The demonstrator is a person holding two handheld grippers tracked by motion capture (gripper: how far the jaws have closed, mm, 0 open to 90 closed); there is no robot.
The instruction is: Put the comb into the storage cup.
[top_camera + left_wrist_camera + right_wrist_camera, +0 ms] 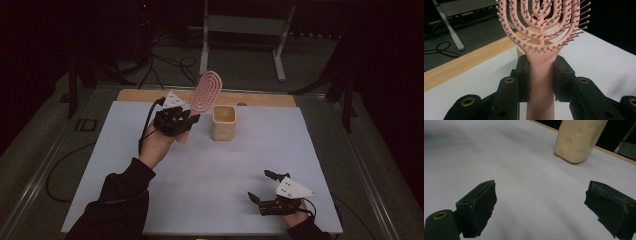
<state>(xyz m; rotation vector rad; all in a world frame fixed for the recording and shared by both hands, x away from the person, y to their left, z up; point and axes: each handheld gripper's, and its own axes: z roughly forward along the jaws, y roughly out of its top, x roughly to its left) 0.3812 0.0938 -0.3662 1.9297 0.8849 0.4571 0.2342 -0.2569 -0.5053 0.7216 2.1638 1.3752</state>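
Observation:
A pink vented hairbrush (206, 92) stands up in the air left of a cream cup (223, 122) at the table's far middle. My left gripper (186, 120) is shut on its handle (541, 75), both pads pressing the sides, with the bristled head (541, 22) rising above the jaws. The cup (520, 51) is mostly hidden behind the brush in the left gripper view. My right gripper (261, 186) rests low near the front right of the table, jaws wide apart and nothing between them. In the right gripper view the dimpled cup (579, 140) stands far off, beyond the open gripper (549, 202).
A white sheet (210, 175) covers the table, with a wooden strip (150, 95) along the far edge. Beyond it are cables on the floor (165, 62) and a metal stand (245, 30). A dark sleeve (117, 205) comes in at the bottom left.

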